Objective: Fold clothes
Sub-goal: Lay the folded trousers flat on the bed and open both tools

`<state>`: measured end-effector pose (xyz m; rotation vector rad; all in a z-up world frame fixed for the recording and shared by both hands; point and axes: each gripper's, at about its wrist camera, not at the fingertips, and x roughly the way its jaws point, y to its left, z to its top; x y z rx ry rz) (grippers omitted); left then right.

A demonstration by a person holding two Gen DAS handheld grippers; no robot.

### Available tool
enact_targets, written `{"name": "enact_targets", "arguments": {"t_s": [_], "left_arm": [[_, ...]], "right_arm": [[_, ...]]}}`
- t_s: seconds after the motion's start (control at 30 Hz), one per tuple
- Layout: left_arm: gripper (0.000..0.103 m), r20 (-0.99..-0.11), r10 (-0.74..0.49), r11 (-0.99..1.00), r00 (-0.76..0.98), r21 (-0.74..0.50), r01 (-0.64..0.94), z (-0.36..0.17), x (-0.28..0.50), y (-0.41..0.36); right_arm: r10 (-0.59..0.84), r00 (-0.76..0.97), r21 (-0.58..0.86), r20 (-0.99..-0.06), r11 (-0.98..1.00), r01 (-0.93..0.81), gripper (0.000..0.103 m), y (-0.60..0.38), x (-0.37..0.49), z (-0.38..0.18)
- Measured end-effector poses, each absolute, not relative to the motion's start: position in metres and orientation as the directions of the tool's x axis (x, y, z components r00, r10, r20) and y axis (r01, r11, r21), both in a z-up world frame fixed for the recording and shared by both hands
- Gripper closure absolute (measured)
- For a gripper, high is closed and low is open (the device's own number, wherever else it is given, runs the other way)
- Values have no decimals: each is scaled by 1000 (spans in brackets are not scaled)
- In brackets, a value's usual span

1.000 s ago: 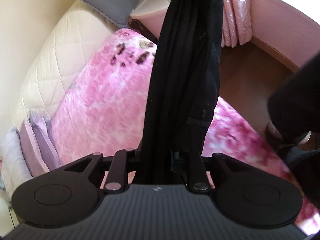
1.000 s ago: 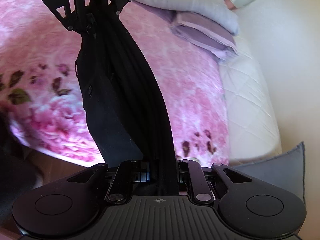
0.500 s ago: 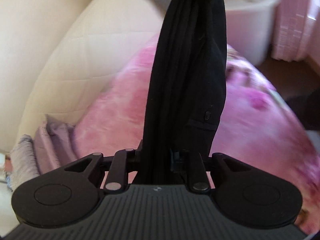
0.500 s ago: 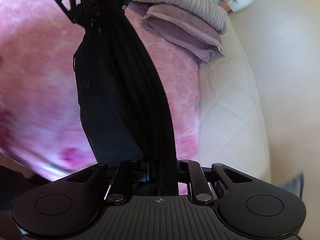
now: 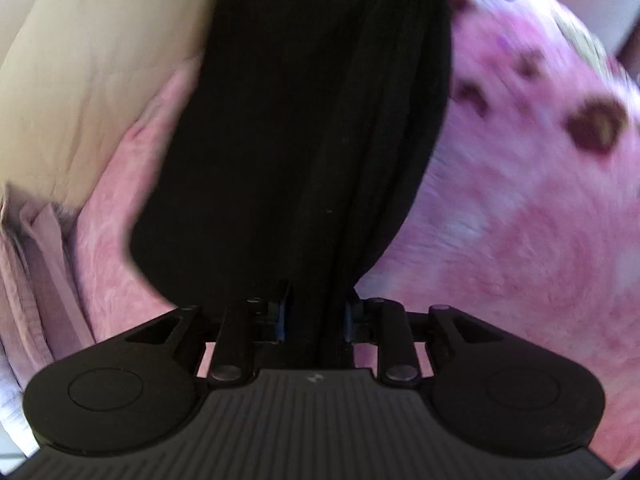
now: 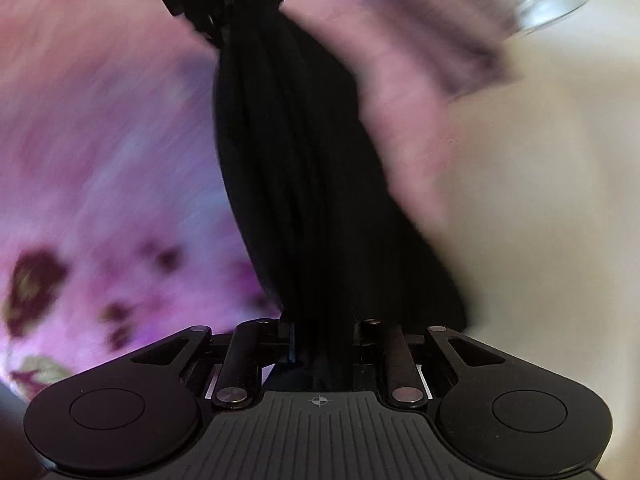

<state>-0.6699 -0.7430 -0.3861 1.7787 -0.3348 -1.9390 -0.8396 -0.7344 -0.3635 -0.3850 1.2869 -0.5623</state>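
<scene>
Two grippers share one black garment [image 5: 312, 128], bunched into a thick rope of cloth strung between them above a bed. The left gripper [image 5: 316, 316] has its fingers narrow and clamped on one end; the right gripper [image 6: 324, 340] pinches the other end just as tightly. In the right wrist view the left gripper shows at the far end of the cloth. Under the garment lies a pink flowered blanket [image 5: 520, 208], with cream bedding [image 6: 540, 220] beside it and a folded lilac cloth [image 5: 36, 264] near the edge. By my reading the folding has hardly begun: the garment hangs gathered, not spread or creased, so laying it flat and every fold remain.
</scene>
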Motion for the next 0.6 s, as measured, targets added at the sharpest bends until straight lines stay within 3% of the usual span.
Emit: {"name": "enact_targets", "arguments": {"t_s": [0.3,0.4,0.6], "left_arm": [[78,-841,-539,-824,-52,513,242,-381,-663,-727],[68,-886,-461,-869,-48,440,227,-378,-665,-725],[68,-913,-403,-855,-70,348,384,-343,-623,-723]], "right_arm": [[-561,132,-529,-817,821,215,80,-717,-835,-373],[-498,47,-480,-866,854,201,65,-717,-827,-371],[-373,58,-316,-926,851,420,61,-714,-843,-327]]}}
